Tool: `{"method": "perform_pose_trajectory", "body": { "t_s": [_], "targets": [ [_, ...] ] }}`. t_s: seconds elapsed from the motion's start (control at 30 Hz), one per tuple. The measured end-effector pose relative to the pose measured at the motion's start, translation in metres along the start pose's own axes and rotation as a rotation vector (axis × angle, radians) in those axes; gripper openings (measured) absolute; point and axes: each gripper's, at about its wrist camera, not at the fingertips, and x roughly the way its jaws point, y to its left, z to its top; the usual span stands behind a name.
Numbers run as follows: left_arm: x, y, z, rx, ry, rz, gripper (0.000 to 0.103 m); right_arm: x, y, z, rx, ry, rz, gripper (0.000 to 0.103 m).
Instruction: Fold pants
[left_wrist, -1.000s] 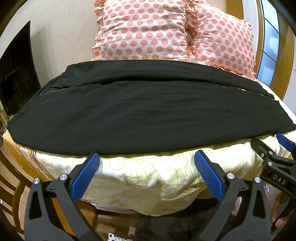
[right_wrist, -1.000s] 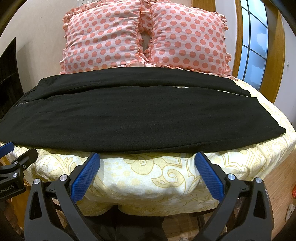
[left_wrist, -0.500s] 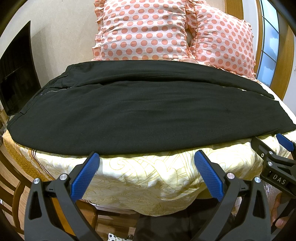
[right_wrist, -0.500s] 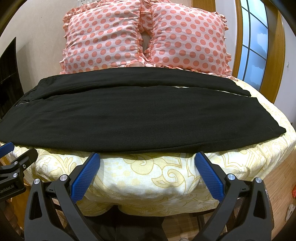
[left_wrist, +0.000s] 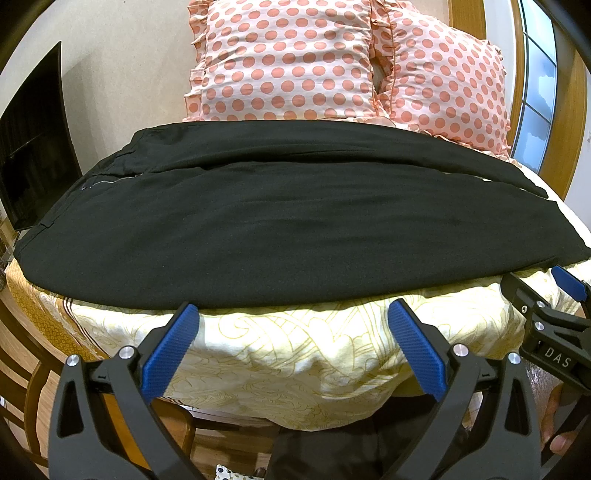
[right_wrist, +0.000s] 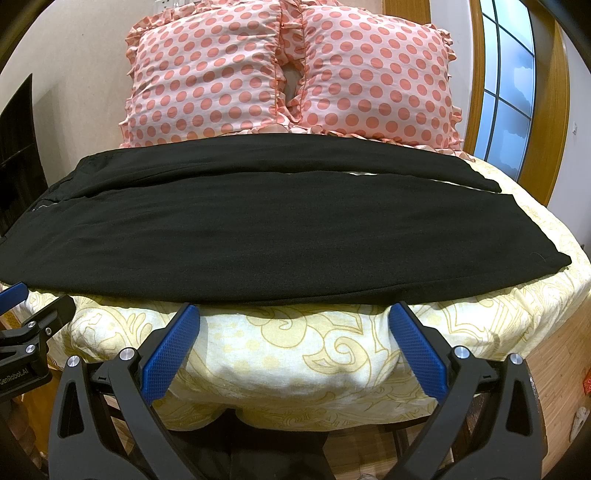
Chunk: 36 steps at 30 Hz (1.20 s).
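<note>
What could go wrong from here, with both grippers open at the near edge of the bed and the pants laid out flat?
1. The black pants lie on a soft patterned quilt; the left gripper or right gripper could pinch quilt together with the hem edge.
2. The two legs are offset, with a strip of bedding showing between them near the right end; a lengthwise fold could come out uneven.

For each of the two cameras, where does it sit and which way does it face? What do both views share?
Left wrist: sits on the left tool, open, facing across the bed at the black pants; the right tool shows at its right edge.
Right wrist: sits on the right tool, open, facing the same way; the left tool shows at its left edge.
Shared: pants, bed, two dotted pillows, window.
</note>
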Motion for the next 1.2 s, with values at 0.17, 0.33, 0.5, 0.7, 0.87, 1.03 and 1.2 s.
{"method": "perform_pose_trajectory", "body": {
  "t_s": [0.17,0.33,0.5,0.7,0.87,1.03,1.2],
  "targets": [
    [-0.0001,0.0,0.0,0.0,-0.001,0.0,0.101,0.0001,0.0,-0.0001,0.0,0.0,0.0,0.102],
    [-0.0001,0.0,0.0,0.0,-0.001,0.0,0.101,0.0002,0.0,-0.0002,0.0,0.0,0.0,0.102],
    [-0.0001,0.0,0.0,0.0,-0.001,0.0,0.101,0.0005,0.0002,-0.0002,0.0,0.0,0.0,0.102],
    [-0.0001,0.0,0.0,0.0,-0.002,0.0,0.101,0.0007,0.0004,-0.0003,0.0,0.0,0.0,0.102],
    [-0.0001,0.0,0.0,0.0,-0.002,0.0,0.101,0.0008,0.0001,-0.0004,-0.001,0.0,0.0,0.102],
    [-0.0001,0.0,-0.0001,0.0,-0.002,0.0,0.101,0.0011,-0.0006,-0.0006,0.0,0.0,0.001,0.102],
    [-0.0002,0.0,-0.0001,0.0,-0.002,0.0,0.101,0.0024,-0.003,-0.0015,0.004,0.002,0.001,0.102]
  ]
}}
